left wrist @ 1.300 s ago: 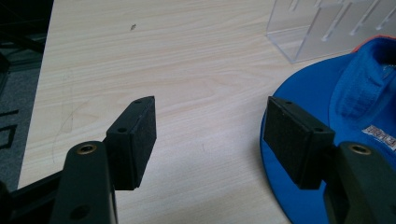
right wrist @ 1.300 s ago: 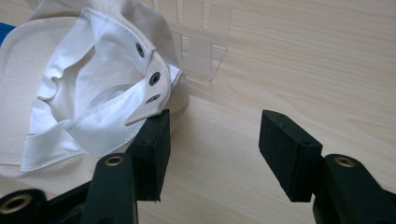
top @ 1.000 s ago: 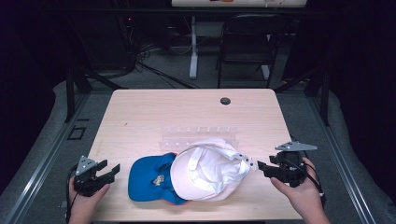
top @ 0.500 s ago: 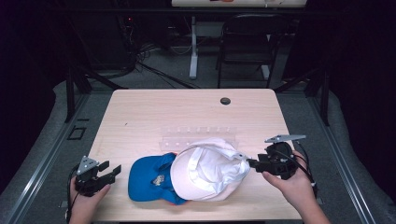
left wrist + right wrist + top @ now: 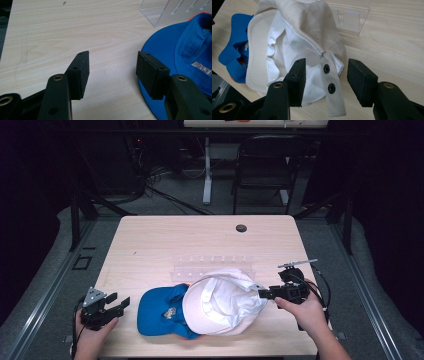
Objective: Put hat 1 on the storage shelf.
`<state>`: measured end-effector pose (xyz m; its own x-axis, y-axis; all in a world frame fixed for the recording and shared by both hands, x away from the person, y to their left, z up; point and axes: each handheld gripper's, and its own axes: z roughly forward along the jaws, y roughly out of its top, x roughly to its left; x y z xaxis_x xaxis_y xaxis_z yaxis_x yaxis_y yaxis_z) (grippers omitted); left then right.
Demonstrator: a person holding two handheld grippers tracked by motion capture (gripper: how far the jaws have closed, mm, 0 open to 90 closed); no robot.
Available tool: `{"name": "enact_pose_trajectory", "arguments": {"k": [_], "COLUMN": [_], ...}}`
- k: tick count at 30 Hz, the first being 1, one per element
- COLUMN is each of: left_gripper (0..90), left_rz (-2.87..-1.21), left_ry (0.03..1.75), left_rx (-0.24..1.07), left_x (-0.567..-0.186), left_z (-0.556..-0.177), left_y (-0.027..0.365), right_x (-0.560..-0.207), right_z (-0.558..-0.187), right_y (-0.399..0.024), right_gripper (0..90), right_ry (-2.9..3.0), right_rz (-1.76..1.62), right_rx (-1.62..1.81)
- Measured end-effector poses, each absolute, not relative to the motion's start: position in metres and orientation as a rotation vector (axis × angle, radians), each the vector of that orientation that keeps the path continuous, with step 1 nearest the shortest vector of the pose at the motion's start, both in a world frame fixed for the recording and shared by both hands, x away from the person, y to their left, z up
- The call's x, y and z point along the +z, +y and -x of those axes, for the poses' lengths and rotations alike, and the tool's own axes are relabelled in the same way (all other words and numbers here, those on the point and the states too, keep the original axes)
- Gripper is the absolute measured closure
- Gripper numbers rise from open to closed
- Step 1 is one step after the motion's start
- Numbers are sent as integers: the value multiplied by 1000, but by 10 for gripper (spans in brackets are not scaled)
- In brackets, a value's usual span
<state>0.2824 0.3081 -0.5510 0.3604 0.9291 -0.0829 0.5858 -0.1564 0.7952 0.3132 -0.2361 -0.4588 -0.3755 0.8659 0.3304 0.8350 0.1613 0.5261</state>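
1. The pale wooden worktop [image 5: 165,245] was seen whole from the high view, with a white cap [image 5: 222,302] lying upside down over part of a blue cap [image 5: 160,310] near the front edge.
2. A clear plastic rack [image 5: 212,266] was seen just behind the two caps, and a small dark round hole [image 5: 241,228] near the far edge.
3. The right gripper [image 5: 264,293] was held at the white cap's right edge; from above, its jaws could barely be made out.
4. In the right gripper view, the right gripper [image 5: 325,75] was shown wide open, a snap strap [image 5: 332,90] with two dark studs lying between the jaws, nothing clamped.
5. The white lining of that cap was laid bare there, hollow side up; nothing was seen inside it.
6. The left gripper [image 5: 119,303] was held off the worktop's left front corner, apart from the blue cap.
7. In the left gripper view, the left gripper [image 5: 112,72] was shown wide open over bare wood, with the blue cap's brim [image 5: 160,50] beside the right-hand jaw and a label visible.
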Motion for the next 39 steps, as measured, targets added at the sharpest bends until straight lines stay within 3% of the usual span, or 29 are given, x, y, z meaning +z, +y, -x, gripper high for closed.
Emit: {"name": "enact_pose_trajectory", "arguments": {"k": [6, 23, 39], "left_gripper": [445, 448, 448], "left_rz": [-1851, -1851, -1853], "left_ry": [1331, 1332, 1331], "left_rx": [564, 567, 569], "left_x": [-551, -552, -552], "left_z": [-282, -283, -283], "left_y": [309, 309, 309], "right_x": [-470, -464, -453], "right_z": [-322, -326, -333], "right_y": [-240, -235, -237], "right_gripper": [537, 775, 811], "right_ry": [2372, 2457, 2489], "right_rz": [-1796, -1858, -2022], "right_rx": [1046, 1033, 1135]}}
